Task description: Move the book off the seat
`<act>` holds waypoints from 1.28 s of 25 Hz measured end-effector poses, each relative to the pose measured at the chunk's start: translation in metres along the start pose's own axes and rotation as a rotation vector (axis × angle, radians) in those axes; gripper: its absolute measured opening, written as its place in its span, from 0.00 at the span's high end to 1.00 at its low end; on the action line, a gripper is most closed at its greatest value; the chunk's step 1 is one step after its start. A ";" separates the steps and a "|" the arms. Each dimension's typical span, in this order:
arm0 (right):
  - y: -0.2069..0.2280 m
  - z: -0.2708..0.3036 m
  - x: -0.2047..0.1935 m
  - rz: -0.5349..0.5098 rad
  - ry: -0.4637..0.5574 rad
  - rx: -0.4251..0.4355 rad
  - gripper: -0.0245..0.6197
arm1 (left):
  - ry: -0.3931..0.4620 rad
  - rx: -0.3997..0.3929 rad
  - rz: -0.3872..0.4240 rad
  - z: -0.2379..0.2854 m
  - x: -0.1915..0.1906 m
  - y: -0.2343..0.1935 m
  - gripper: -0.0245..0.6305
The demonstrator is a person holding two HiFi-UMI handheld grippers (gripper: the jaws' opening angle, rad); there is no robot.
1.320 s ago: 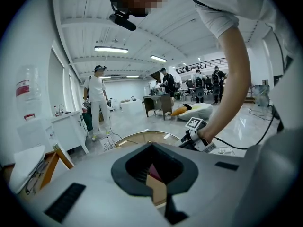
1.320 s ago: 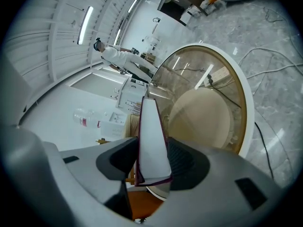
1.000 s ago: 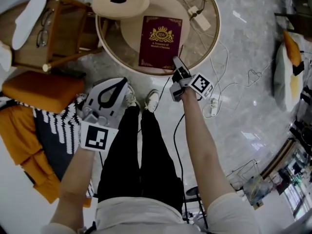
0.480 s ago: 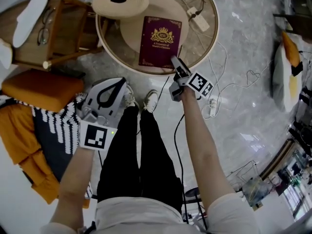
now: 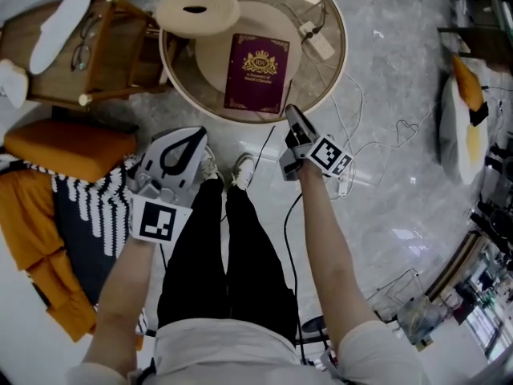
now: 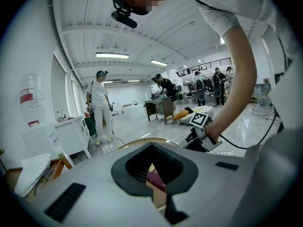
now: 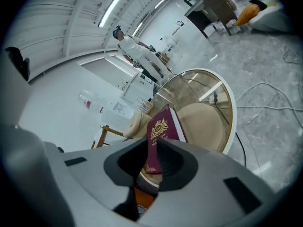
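Observation:
A maroon book (image 5: 256, 72) with a gold crest lies on the round beige seat (image 5: 215, 61) inside a gold-rimmed ring. My right gripper (image 5: 290, 115) is at the book's near right corner. In the right gripper view the book (image 7: 161, 126) runs down between the jaws (image 7: 151, 162), which have just been closing and are now shut on its near edge. My left gripper (image 5: 189, 146), a large white body, hangs over the person's legs, short of the seat. Its jaws (image 6: 158, 189) stand apart with nothing in them; the book (image 6: 154, 178) shows far off through the gap.
A beige ring cushion (image 5: 197, 9) rests at the seat's back edge. A power strip (image 5: 313, 38) and cables (image 5: 377, 139) lie to the right on the marble floor. A wooden stand with glasses (image 5: 82, 45) and an orange cushion (image 5: 68, 147) are on the left. The person's feet (image 5: 240, 168) are below the seat.
The right gripper has risen a little at the book's near corner and rolled slightly. The left gripper has lifted slightly. The book lies about where it did on the seat.

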State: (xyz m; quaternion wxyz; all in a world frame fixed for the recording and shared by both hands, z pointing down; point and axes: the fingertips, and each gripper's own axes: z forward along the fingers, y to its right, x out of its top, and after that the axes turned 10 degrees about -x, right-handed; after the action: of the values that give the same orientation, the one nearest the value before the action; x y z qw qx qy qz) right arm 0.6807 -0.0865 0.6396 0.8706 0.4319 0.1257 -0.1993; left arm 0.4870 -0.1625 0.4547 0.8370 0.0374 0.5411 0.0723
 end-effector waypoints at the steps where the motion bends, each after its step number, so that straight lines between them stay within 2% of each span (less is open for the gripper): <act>1: -0.006 -0.010 0.001 -0.001 0.006 0.003 0.87 | 0.001 0.006 0.004 -0.004 0.006 0.001 0.94; 4: -0.029 -0.046 0.003 -0.004 0.024 0.027 0.93 | 0.009 0.022 0.021 -0.019 0.031 0.006 0.94; 11: -0.113 -0.126 0.033 -0.091 0.066 0.106 0.93 | 0.032 0.093 0.071 -0.068 0.098 0.003 0.94; 19: -0.217 -0.211 0.073 -0.232 0.128 0.235 0.93 | 0.087 0.193 0.138 -0.131 0.173 -0.001 0.94; 24: -0.280 -0.251 0.081 -0.354 0.156 0.349 0.93 | 0.120 0.283 0.158 -0.170 0.205 -0.012 0.94; 32: -0.340 -0.322 0.110 -0.448 0.252 0.429 0.93 | 0.151 0.360 0.196 -0.223 0.249 -0.019 0.94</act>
State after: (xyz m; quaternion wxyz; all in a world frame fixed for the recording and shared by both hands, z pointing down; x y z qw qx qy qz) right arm 0.6083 -0.0405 0.1667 0.6721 0.5881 0.2794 -0.3527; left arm 0.3855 -0.1448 0.1359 0.7628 0.2332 0.6003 0.0581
